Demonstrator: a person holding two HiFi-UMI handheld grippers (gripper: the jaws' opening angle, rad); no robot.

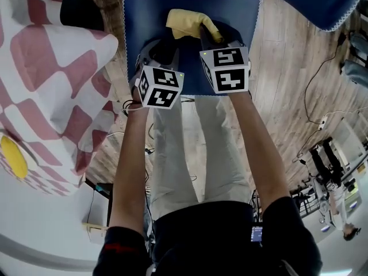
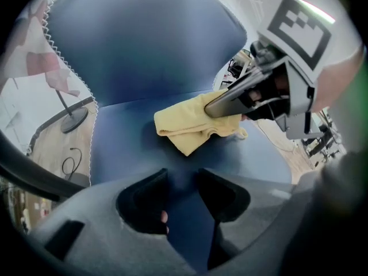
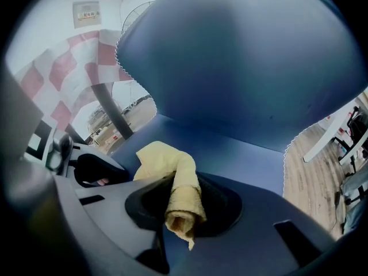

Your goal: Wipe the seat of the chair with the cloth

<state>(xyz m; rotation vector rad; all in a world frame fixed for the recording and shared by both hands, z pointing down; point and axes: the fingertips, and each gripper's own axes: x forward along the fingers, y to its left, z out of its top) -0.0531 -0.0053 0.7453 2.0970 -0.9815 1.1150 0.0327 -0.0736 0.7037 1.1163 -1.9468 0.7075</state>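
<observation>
Clamping the yellow cloth (image 1: 183,20), the right gripper (image 1: 213,33) is pressing it on the seat (image 1: 241,16); the left gripper (image 2: 181,195) is idling agape, empty. Next, probably sweeping across.

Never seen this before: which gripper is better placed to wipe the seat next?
The right gripper, probably: its jaws are shut on the yellow cloth, which lies on the chair seat. The left gripper is open and empty.

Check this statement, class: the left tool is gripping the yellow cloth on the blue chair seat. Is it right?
No. The right tool is gripping the yellow cloth on the blue chair seat, as the right gripper view shows; the left tool is open and empty.
</observation>
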